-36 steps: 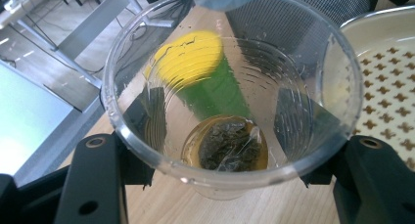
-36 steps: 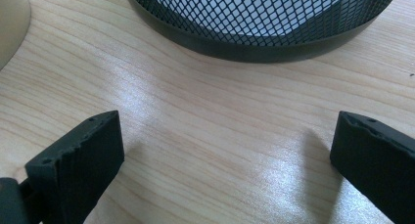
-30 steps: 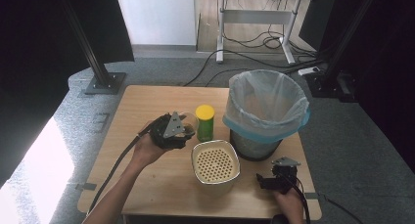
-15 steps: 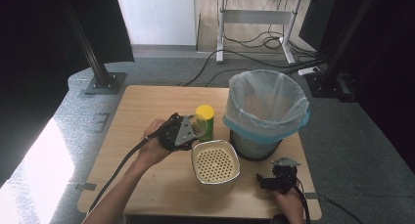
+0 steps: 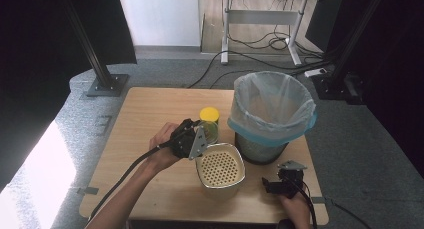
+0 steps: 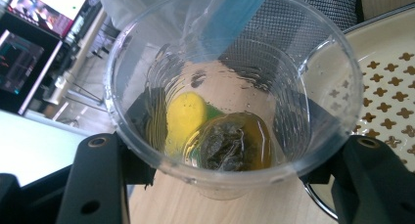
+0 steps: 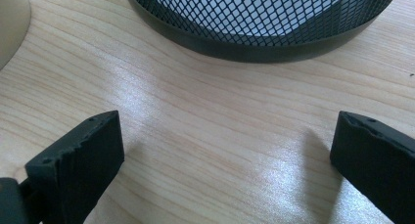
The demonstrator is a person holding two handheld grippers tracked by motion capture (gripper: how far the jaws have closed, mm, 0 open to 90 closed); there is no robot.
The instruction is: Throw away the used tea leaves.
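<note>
- High view: left gripper (image 5: 200, 139) clamped on a clear plastic cup (image 5: 211, 132), held just left of the mesh bin (image 5: 272, 111) and over the near-left rim of the cream strainer bowl (image 5: 220, 165). Jaws just been closing, cup between them.
- Same view: yellow-lidded jar (image 5: 209, 114) right behind the cup, touching or nearly so, hard to tell. Bin with its pale liner crowding the right side, strainer bowl directly below and in front.
- Same view: right gripper (image 5: 280, 185) parked low on the wooden table (image 5: 150, 109), near the front edge, just right of the strainer bowl and in front of the bin.
- Left gripper view: cup (image 6: 230, 97) squeezed between both black jaws, tilted toward the camera; dark wet tea bag (image 6: 226, 145) and amber liquid pooled inside. Yellow lid seen through the plastic, strainer bowl (image 6: 386, 72) at right with its clover holes.
- Right gripper view: jaws spread wide apart, nothing between them but bare table (image 7: 220, 136); bin's black mesh base (image 7: 254, 23) straight ahead, edge of strainer bowl (image 7: 10, 23) top left.
</note>
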